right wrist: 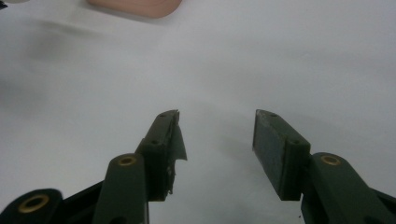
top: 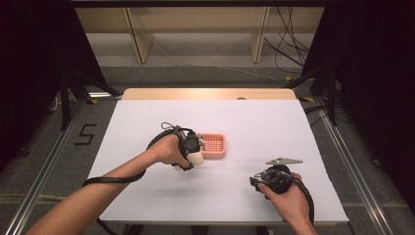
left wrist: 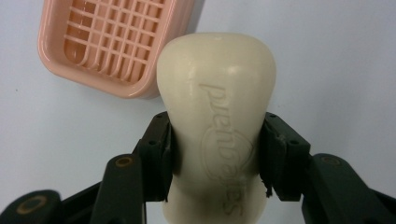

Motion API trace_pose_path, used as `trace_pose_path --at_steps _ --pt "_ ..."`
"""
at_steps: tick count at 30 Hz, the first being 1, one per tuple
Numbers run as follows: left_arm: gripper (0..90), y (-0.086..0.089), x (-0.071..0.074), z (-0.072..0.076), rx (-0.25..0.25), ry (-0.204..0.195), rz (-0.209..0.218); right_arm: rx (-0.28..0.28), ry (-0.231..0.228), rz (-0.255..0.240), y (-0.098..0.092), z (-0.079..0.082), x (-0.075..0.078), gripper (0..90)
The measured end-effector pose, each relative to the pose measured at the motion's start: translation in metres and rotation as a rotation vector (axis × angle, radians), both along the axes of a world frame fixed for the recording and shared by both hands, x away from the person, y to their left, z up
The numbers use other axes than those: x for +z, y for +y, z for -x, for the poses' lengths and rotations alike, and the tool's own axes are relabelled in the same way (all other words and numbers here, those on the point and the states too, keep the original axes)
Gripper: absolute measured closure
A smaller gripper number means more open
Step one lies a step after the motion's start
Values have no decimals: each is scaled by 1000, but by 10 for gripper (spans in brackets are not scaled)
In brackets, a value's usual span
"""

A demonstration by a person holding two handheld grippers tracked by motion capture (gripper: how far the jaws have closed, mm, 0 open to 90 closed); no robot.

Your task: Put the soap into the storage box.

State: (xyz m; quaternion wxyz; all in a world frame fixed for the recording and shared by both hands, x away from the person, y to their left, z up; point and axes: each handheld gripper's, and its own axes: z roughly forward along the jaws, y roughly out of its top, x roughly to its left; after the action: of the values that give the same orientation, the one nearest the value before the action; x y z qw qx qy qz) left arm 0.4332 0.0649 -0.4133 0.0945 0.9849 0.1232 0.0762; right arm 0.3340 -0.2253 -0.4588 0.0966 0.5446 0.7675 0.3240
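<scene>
Table [top: 147, 196]: white sheet over the top, carrying all the things; wooden edge shows at the far side.
Soap dish [top: 214, 145]: pink, slatted, lying flat near the middle of the table, empty.
Soap bar [left wrist: 217, 107]: cream, embossed lettering; held clear above the table, just near and left of the soap dish, its long axis running out along the jaws toward the dish.
Key relation: the dish lies just right and far of the bar, so the coming move is judged a short carry over the rim and a lowering.
Left tongs [top: 194, 152]: closed on the bar's narrower waist, pads pressing both sides; by far the nearer to the dish.
Right tongs [right wrist: 217, 135]: jaws apart, holding nothing, resting at the near right, well apart from the dish.
</scene>
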Motion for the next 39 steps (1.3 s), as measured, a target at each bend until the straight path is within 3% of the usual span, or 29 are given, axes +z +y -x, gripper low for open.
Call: trace_pose_path --at_steps 11,17,26,30,39 --pt "496 -6 0 -7 -18 1 8 -9 0 7 0 -1 -1 511" --pt "496 -8 2 -11 -26 -5 9 -33 29 10 2 0 0 511" --pt "496 -12 4 -13 -38 -13 19 13 19 0 -3 0 0 511" --pt "496 -12 6 -15 -47 -16 9 8 19 8 -2 0 -1 511" --pt "496 -13 10 -19 -44 -38 29 18 26 -2 -3 -1 0 511"
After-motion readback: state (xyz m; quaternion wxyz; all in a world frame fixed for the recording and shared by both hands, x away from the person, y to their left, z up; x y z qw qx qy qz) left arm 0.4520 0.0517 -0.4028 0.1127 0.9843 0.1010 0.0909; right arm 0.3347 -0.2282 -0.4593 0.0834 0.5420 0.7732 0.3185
